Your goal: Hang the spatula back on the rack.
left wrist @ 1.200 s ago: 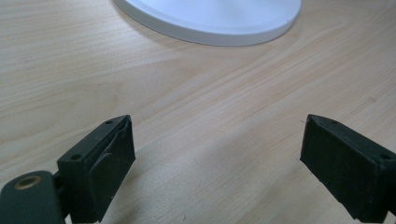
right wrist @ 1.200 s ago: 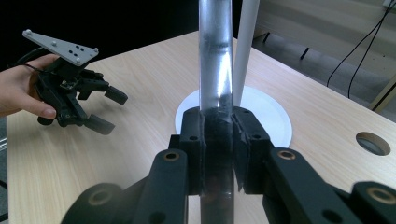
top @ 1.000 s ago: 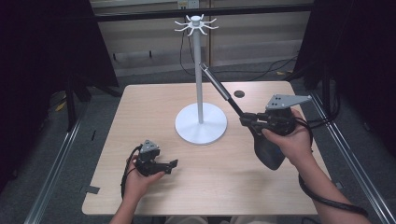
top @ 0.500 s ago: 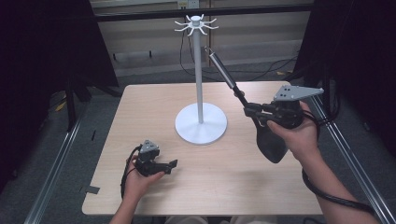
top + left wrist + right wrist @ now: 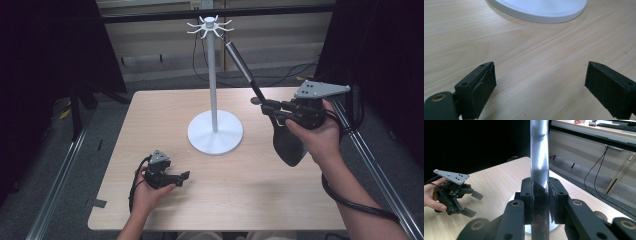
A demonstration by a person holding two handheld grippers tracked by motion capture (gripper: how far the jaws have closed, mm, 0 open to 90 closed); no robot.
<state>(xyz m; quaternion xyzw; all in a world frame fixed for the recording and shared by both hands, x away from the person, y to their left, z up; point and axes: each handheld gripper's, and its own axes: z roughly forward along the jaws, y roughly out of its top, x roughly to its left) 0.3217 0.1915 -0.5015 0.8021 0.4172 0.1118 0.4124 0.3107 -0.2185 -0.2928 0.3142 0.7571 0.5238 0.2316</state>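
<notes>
At a pale wooden table (image 5: pixel 250 190), we see a person working two hand-held grippers beside a white hook stand (image 5: pixel 215 85). The right gripper (image 5: pixel 267 107), raised above the table's right side, has its jaws pinched on the handle of a long black kitchen utensil (image 5: pixel 287 142), a spatula or ladle as far as we can tell. The broad dark head of the utensil hangs below the right hand (image 5: pixel 312 137), while the handle slants up and to the left, its silvery upper end (image 5: pixel 235 55) close beside the ring of white hooks (image 5: pixel 210 26) at the top of the stand; we cannot tell whether it touches a hook.

In the right gripper view, we look straight along the shiny handle (image 5: pixel 539 157), clamped between the two black pads (image 5: pixel 527 200), with the stand's round base (image 5: pixel 554 227) partly hidden behind the jaws.

The left gripper (image 5: pixel 182 177) rests low near the front left of the table, held in the left hand (image 5: pixel 147 187), well apart from the utensil. Its jaws are spread wide with nothing between them, as we see in the left gripper view, where bare wood grain (image 5: pixel 536 70) lies between the fingertips (image 5: pixel 484 82) and the edge of the white base (image 5: pixel 541 12) sits just ahead.
</notes>
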